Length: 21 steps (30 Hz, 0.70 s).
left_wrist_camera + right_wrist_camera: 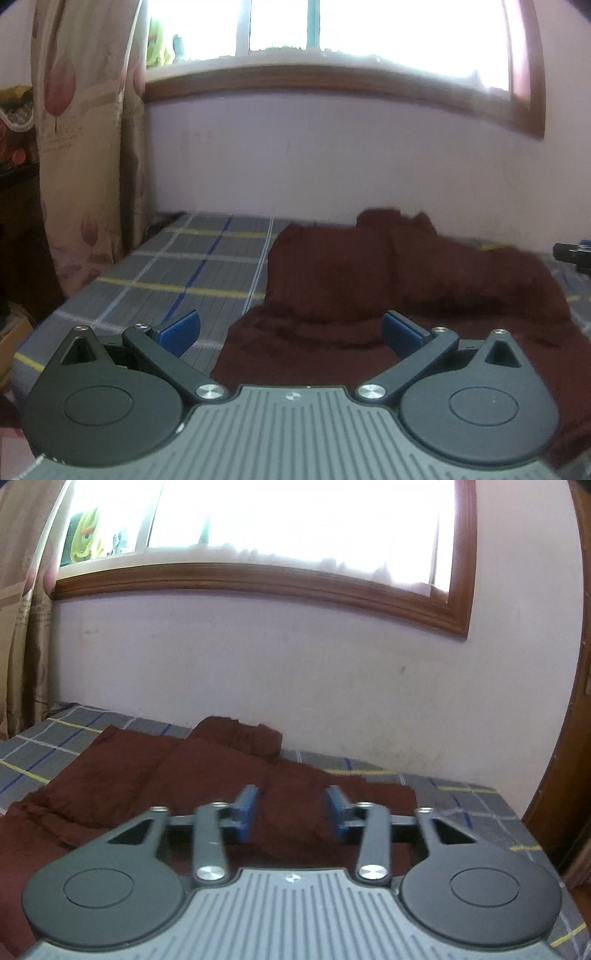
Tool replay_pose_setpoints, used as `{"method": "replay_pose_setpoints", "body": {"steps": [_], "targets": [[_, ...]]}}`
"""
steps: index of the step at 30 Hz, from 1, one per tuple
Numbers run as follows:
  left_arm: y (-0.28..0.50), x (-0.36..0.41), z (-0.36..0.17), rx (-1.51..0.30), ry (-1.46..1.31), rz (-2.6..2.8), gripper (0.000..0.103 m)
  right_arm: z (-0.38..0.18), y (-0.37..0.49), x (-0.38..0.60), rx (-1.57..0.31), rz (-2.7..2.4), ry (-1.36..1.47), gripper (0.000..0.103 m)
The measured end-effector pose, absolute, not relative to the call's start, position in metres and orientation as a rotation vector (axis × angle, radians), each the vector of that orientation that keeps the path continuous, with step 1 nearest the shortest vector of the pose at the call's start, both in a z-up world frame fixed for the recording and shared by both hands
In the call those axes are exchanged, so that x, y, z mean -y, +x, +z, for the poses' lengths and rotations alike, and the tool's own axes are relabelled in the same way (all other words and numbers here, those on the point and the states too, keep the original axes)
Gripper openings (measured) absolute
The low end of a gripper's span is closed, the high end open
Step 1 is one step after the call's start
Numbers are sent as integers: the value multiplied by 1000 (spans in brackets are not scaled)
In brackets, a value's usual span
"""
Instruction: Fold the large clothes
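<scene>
A plaid bed [177, 266] runs along a pale wall [332, 155] under a wood-framed window [332, 79], with a curtain [85, 147] at the left. A dark red garment [369, 280] lies rumpled across the bed, bunched up toward the wall. The left gripper [290, 330] hovers over its near left edge, jaws spread wide and empty. The right gripper [291, 812] hangs above the garment's right part, jaws partly apart, cloth showing between them but not pinched.
</scene>
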<state>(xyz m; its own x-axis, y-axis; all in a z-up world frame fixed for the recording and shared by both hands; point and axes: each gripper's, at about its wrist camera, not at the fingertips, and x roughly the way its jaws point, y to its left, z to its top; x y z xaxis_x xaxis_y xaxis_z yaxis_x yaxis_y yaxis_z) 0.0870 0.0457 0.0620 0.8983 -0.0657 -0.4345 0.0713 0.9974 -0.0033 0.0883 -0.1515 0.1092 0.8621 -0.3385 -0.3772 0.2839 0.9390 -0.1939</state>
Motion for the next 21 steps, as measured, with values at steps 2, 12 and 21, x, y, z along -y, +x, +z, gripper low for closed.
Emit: {"method": "replay_pose_setpoints", "body": {"steps": [2,12,21], "targets": [[86,-58,56,-479,-5,-97,103,101,72,159,-425,-303,-93,70],[94,-147,15,-680,-193,-209,102,52,-51,256,-521,-393,89,71],[83,-147,-24,-769,-136,-346,92,4,-79,290,-595,-307,305,68]]}}
